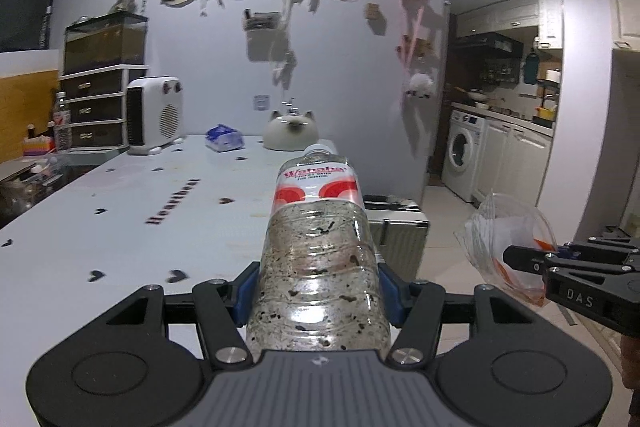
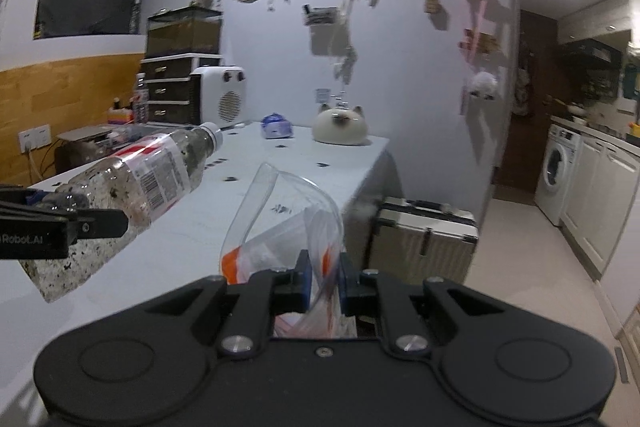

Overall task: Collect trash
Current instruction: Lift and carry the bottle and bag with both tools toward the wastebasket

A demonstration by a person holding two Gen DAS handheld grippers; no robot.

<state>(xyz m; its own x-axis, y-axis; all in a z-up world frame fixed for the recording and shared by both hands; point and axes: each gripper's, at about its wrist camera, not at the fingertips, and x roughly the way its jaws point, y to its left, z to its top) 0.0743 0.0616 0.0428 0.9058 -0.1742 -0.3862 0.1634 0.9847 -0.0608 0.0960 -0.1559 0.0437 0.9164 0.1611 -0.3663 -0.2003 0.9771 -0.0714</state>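
My left gripper is shut on a clear plastic bottle with a red and white label, dark specks inside and a white cap, pointing away over the table. From the right wrist view the same bottle slants up to the right, held by the left gripper at the left edge. My right gripper is shut on a clear zip bag with an orange strip and white paper inside. In the left wrist view that bag hangs past the table's right edge, pinched by the right gripper.
A white table with dark heart marks carries a fan heater, a blue packet and a cat-shaped pot at its far end. A silver suitcase stands on the floor right of it. A washing machine lines the right wall.
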